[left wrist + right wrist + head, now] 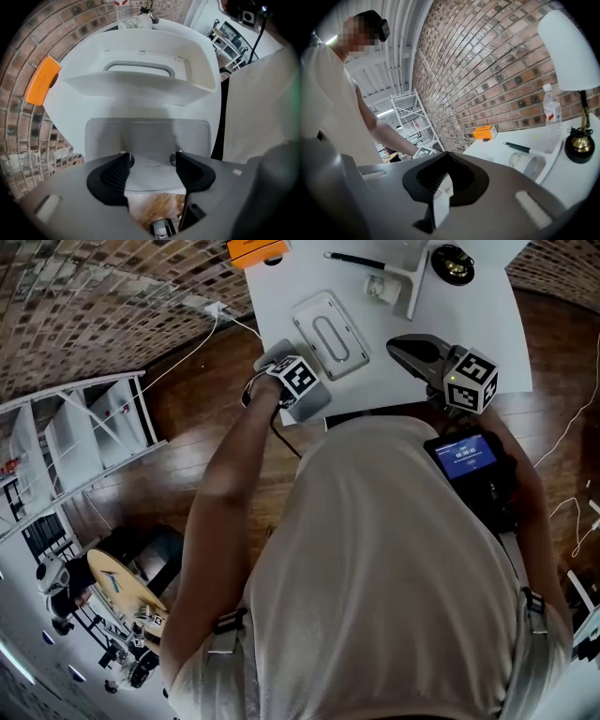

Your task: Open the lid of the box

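The box (328,334) is white and flat, its lid shut, with a long handle recessed in the top. It lies on the white table (469,324). In the left gripper view the box (140,75) fills the middle and a grey flap (147,136) juts from its near side. My left gripper (150,164) is open, its black fingers (115,176) held just over the flap's near edge. In the head view the left gripper (281,357) is at the box's near-left corner. My right gripper (419,351) hangs above the table right of the box, and its pads (445,180) meet.
An orange box (255,251) sits at the table's far edge, and a pen (356,261), a small cup (380,287) and a lamp base (452,263) lie beyond the box. A water bottle (552,112) stands by the brick wall. White shelving (75,437) stands to the left on the wooden floor.
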A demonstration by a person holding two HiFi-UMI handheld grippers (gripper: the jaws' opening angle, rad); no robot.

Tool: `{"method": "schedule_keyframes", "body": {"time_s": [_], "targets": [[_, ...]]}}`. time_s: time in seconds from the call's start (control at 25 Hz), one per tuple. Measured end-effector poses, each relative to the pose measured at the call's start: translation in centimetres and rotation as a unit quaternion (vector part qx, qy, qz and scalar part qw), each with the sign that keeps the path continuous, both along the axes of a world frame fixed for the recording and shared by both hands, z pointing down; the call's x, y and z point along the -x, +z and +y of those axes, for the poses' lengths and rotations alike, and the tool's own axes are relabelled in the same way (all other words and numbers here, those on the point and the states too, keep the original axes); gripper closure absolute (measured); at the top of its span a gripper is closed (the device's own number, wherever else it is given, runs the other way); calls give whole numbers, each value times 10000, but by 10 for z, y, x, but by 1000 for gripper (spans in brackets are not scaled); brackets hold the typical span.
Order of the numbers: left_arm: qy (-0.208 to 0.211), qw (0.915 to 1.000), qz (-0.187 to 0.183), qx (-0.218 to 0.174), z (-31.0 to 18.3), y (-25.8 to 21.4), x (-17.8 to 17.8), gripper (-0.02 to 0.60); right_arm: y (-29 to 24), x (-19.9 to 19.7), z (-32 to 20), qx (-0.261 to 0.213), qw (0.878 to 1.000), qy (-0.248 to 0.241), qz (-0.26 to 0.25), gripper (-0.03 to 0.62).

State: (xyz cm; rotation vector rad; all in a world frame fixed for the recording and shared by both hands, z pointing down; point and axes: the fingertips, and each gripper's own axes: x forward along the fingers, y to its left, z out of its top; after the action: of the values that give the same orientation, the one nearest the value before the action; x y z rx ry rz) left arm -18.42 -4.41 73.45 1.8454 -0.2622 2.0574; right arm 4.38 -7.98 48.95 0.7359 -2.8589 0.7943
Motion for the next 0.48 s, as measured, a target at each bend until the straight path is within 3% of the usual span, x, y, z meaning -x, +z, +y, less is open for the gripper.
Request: {"method": "schedule_keyframes", "body": {"time_s": [0.2, 0.32, 0.4, 0.48], "targets": [[-222, 9992, 293, -159, -3, -16, -3, 249, 2, 6, -5, -19, 10000, -93, -16, 592], [-823, 9917, 764, -627, -15, -42, -4, 253, 3, 12, -10, -15, 9998, -195, -2, 592], [-1419, 9745, 1293, -1164, -25, -72, -7, 313, 3, 17, -13, -45, 9996, -285, -5, 592], [-1897, 9459, 1909, -1811, -31, -108, -13, 361, 1, 23, -14, -96, 9991, -405, -15, 592]]}}
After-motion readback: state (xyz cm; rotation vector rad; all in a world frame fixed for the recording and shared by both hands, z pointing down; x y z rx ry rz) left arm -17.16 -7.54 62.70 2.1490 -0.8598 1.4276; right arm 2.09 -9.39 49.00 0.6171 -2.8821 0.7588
